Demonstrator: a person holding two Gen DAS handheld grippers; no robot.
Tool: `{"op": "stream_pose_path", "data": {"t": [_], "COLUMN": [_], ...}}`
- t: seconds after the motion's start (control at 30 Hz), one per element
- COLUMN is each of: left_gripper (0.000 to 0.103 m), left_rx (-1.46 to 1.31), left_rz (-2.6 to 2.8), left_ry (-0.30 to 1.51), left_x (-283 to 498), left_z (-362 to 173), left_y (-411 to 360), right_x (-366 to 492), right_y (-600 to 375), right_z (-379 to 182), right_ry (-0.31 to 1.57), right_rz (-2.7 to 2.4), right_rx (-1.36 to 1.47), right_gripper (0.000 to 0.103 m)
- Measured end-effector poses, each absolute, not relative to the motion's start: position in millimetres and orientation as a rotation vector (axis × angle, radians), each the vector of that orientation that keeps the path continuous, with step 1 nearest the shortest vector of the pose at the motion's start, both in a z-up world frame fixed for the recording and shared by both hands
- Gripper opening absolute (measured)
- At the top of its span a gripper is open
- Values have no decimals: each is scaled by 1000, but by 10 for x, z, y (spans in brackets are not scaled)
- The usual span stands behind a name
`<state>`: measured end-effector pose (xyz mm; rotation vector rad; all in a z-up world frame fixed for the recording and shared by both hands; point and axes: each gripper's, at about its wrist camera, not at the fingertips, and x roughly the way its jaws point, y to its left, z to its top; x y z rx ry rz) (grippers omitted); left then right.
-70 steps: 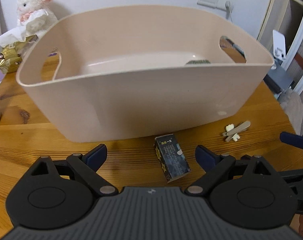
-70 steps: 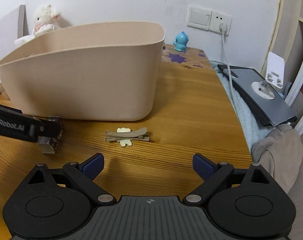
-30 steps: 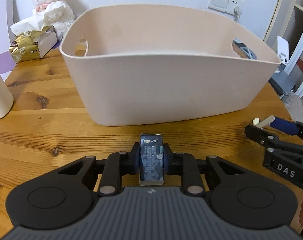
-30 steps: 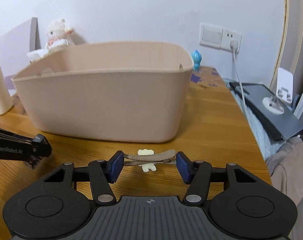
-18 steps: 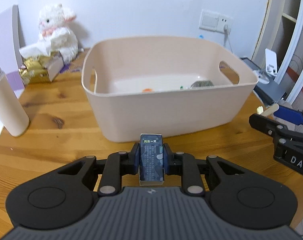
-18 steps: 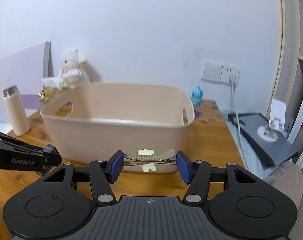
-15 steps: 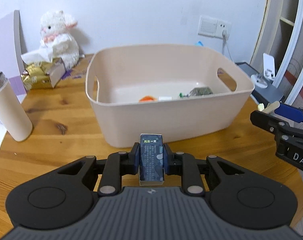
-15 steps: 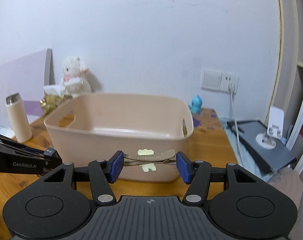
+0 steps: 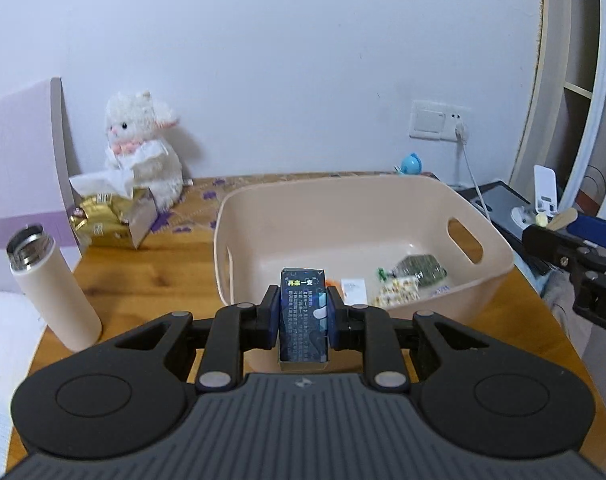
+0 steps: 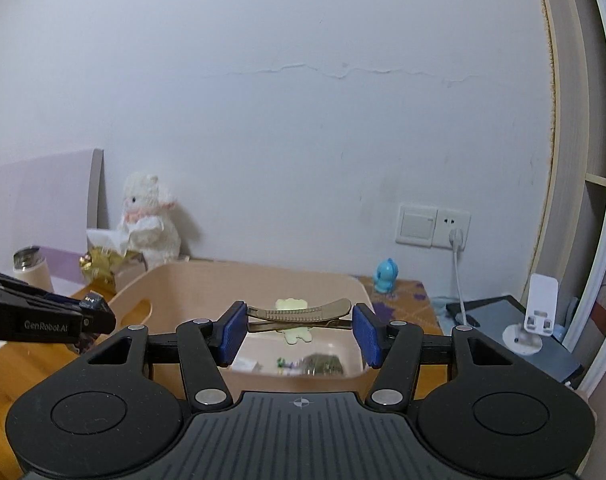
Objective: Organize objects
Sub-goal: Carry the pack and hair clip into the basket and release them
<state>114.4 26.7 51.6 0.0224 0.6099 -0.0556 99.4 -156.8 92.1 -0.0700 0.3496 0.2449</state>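
The left gripper (image 9: 303, 316) is pinching a small dark printed box (image 9: 303, 312) upright between its pads, and the right gripper (image 10: 299, 330) is clamping a tan hair clip (image 10: 301, 312) with a pale yellow charm crosswise by its two ends. Both items, lying on the wooden table (image 9: 151, 280) moments ago, are now being carried high above it, so the pickups are done and only the drop remains. Just beyond the fingers, the beige plastic storage bin (image 9: 383, 188) is now showing its open interior, with small packets already lying on its floor. Farther back, a thermos (image 9: 51, 284), a tissue box and a white plush toy (image 9: 143, 140) are standing by the wall.
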Motion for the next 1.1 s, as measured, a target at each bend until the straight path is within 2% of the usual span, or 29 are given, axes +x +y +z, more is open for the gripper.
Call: {"op": "stream_pose_path", "data": {"t": [0.3,0.63,1.1], "left_gripper": [25,25,26], "left_rx": [48,41,82], "left_rz": [-40,-18,11], "left_ry": [632,815,926], "left_x": [1599,2196,2384], "left_z": [473,47,-219], "left_y": [214,187,128], "right_x": [1279,1768,2068], "right_y": [-1448,-1407,-1286], "right_z": [966,701,292], "right_ry": [355,451,628], "right_rz": [225,193,206], "right_rx": [-54,-40,-61], "right_gripper": [54,54,56]}}
